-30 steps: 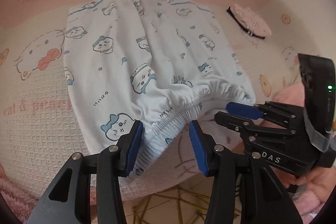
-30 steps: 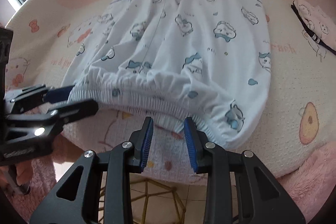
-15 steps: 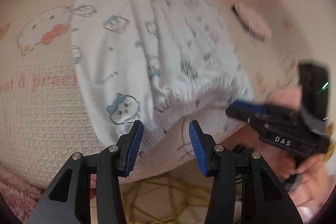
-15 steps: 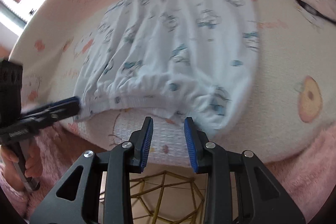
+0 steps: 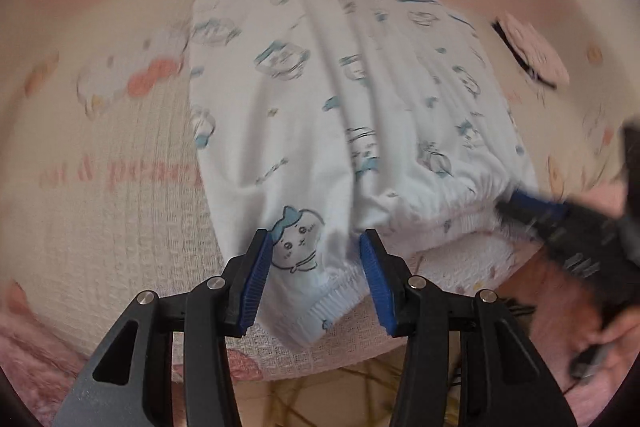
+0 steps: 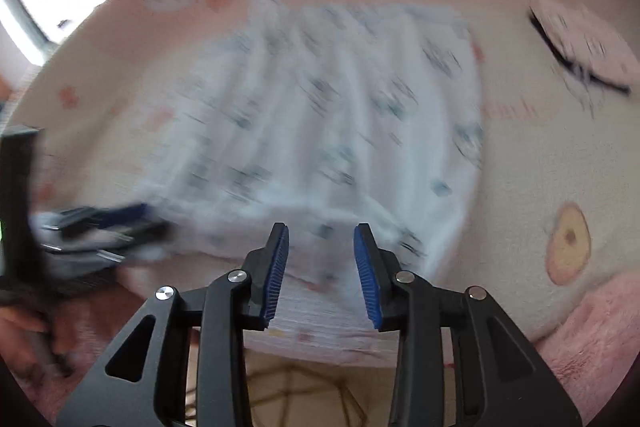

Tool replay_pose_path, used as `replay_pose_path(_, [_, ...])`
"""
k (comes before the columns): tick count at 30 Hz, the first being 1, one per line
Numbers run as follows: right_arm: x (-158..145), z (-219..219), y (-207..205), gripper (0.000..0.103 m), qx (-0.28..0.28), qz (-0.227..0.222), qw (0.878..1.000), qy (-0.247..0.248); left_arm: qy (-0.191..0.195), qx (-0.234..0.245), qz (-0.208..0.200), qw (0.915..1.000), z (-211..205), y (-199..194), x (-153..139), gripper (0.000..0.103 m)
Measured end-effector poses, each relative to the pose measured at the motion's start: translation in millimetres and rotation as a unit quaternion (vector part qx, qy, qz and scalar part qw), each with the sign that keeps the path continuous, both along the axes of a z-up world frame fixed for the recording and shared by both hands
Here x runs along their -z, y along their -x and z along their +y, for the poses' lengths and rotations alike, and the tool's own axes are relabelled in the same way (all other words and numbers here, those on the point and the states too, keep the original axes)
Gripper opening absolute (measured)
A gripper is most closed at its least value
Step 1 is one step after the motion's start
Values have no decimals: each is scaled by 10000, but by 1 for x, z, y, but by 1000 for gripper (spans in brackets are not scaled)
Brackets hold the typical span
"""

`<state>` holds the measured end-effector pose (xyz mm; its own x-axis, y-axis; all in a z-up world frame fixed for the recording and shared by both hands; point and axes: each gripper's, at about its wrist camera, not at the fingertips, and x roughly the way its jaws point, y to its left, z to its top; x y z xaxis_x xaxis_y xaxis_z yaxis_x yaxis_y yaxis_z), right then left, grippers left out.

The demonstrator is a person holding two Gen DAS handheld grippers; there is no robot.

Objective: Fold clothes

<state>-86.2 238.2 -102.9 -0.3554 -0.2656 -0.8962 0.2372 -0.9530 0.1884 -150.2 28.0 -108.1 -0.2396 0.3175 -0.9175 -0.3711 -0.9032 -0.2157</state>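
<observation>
Garment: white cotton shorts printed with blue cartoon animals (image 5: 360,115), spread flat on the pink cat-print blanket (image 5: 100,163)
Left hand-held gripper (image 5: 312,279): jaws apart, straddling the elastic waistband corner, pads not pressing
Right hand-held gripper (image 6: 320,275): jaws opening, waistband edge between them, blurred
Containers: no container shows in either view

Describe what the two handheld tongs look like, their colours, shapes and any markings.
Both the left tongs and right tongs are matte black, with two angular fingers that have triangular cut-outs and silver round pivot pins. Each fingertip carries a ribbed blue pad. In the left wrist view, the right tongs' body shows small white lettering, too blurred to read. No sleeve is clearly visible.
</observation>
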Motion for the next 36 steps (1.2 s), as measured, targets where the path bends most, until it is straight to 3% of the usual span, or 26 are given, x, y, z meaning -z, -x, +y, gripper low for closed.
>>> replay_pose_path(3, [7, -4, 1, 34, -66, -196, 9996, -217, -298, -396, -198, 9986, -15, 4, 3, 48])
replay_pose_path(6, [2, -12, -2, 34, -146, -117, 9998, -109, -465, -530, 4, 9975, -22, 3, -6, 48])
replay_pose_path(8, [-2, -17, -4, 34, -151, 13, 9999, 34, -1076, -476, -17, 9931, -23, 1, -14, 48])
replay_pose_path(9, [-4, -19, -5, 35, -153, 78, 9998, 106, -1117, -425, 0, 9928, -21, 0, -17, 48])
replay_pose_path(13, [11, -44, -4, 36, -353, -16, 9984, -431, -375, -273, -54, 9989, -3, -4, 1, 48])
replay_pose_path(16, [16, -52, -5, 36, -388, -218, 9973, -580, -269, -417, -251, 9985, -8, -6, 10, 48])
replay_pose_path(20, [5, -66, -8, 36, -327, 18, 9989, -331, -758, -652, -27, 9950, -23, -7, -5, 48])
replay_pose_path(23, [-1, -98, -7, 37, -555, 307, 9975, -315, -324, -637, -240, 9972, -21, -6, 9, 48])
replay_pose_path(25, [14, -112, -6, 37, -736, 70, 9940, -811, -75, -626, -375, 9973, -22, -7, 19, 48])
replay_pose_path(27, [19, -119, -11, 37, -822, -6, 9905, -1101, -174, -661, -389, 9969, -27, -12, 12, 48])
replay_pose_path(29, [23, -126, -15, 37, -902, -71, 9863, -1378, -534, -685, -417, 9953, -38, -10, -5, 48])
replay_pose_path(30, [18, -128, -16, 37, -900, -53, 9888, -1186, -649, -637, -446, 9949, -38, -5, -11, 48])
replay_pose_path(32, [6, -135, -12, 37, -894, 19, 9927, -806, -491, -431, -330, 9973, -31, 14, -21, 48])
replay_pose_path(36, [-7, -161, 13, 37, -1195, 269, 9877, -970, -128, -134, -109, 9998, -20, 59, -41, 48])
